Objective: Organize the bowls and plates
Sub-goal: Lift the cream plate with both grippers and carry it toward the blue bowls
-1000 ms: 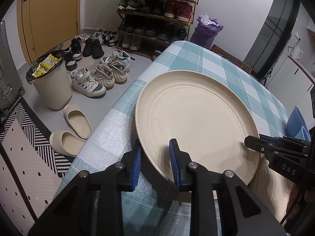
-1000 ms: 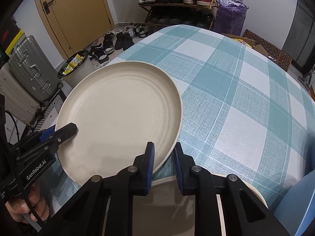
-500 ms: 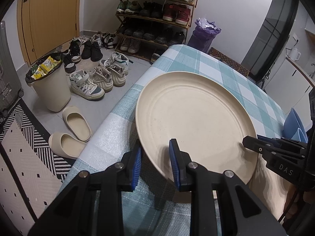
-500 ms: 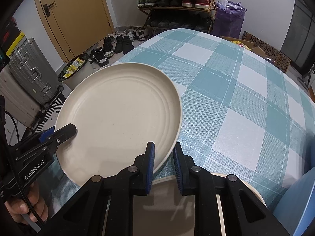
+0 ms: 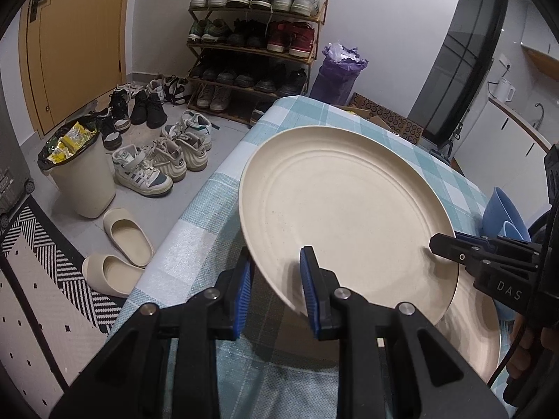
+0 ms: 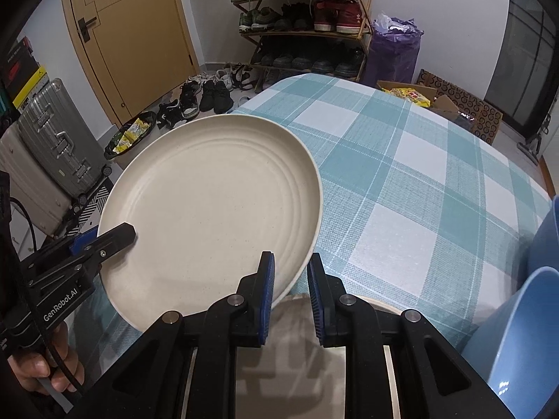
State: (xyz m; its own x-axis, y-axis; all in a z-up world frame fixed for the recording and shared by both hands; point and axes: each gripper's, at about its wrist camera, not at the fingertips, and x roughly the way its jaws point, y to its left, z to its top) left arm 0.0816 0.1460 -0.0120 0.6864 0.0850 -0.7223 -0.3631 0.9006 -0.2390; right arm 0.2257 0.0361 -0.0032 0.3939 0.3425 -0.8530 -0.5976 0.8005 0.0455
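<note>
A large cream plate (image 5: 346, 209) is held in the air over the checked table, tilted. My left gripper (image 5: 276, 286) is shut on its near rim. My right gripper (image 6: 290, 291) is shut on the opposite rim, and it shows in the left wrist view (image 5: 454, 248) at the right. The left gripper shows in the right wrist view (image 6: 104, 241) at the plate's left edge. The same plate fills the left of the right wrist view (image 6: 209, 216). A second cream plate (image 5: 471, 328) lies on the table below it. Blue bowls (image 5: 503, 213) stand at the right.
The table has a teal and white checked cloth (image 6: 419, 174). On the floor to the left are shoes (image 5: 164, 164), slippers (image 5: 122, 237), a bin (image 5: 80, 174) and suitcases (image 6: 52, 160). A shoe rack (image 5: 255, 35) stands at the back wall.
Both grippers have lifted the cream plate higher above the table, still gripping opposite rims. The lower plate and the blue bowls show more.
</note>
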